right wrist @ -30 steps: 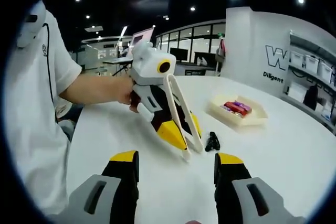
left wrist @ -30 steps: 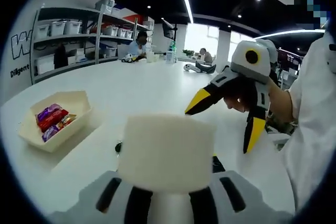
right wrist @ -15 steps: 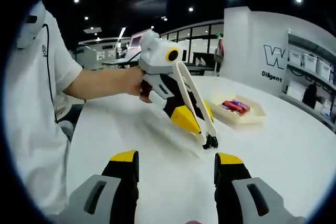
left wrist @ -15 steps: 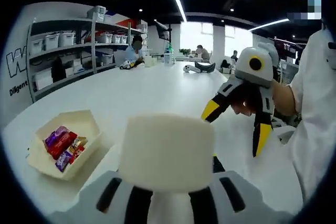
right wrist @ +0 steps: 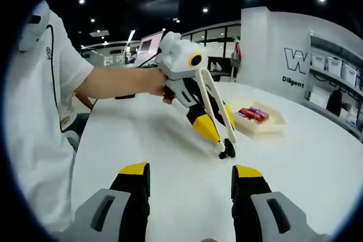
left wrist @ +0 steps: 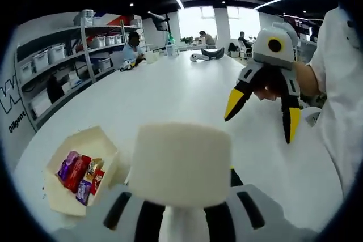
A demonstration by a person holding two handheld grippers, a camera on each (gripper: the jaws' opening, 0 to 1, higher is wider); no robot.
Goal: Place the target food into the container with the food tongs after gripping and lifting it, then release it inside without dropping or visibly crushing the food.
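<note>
1. In the right gripper view, the left gripper (right wrist: 218,134) leans down toward the white table (right wrist: 317,168), held by a person's hand (right wrist: 156,81) reaching out of a white sleeve (right wrist: 59,66).
2. The left gripper's jaws are closed on a pair of cream food tongs (right wrist: 216,111), whose two arms run down along the gripper and meet at their tips.
3. At those tips sits a small black item (right wrist: 228,150), apparently pinched between them, just at or above the table surface; whether it touches the table cannot be told.
4. Just beyond the tong tips, on their far side from the hand, lies a shallow cream container (right wrist: 260,120) with red and purple wrapped snacks (right wrist: 254,114) inside.
5. In the left gripper view, the tongs' broad cream end (left wrist: 180,162) sits right in front of the camera, between the grey jaw bases.
6. To the left of that end, close beside it, is the container (left wrist: 62,196), holding the wrapped snacks (left wrist: 79,174).
7. The right gripper (left wrist: 262,106) shows in the left gripper view, off to the right above the table (left wrist: 170,94), its yellow-tipped jaws spread wide and holding nothing.
8. In the right gripper view, the right gripper's own jaws rise well apart from the bottom, with bare table between them.
9. Shelves with bins (left wrist: 51,60) stand far behind the container.
</note>
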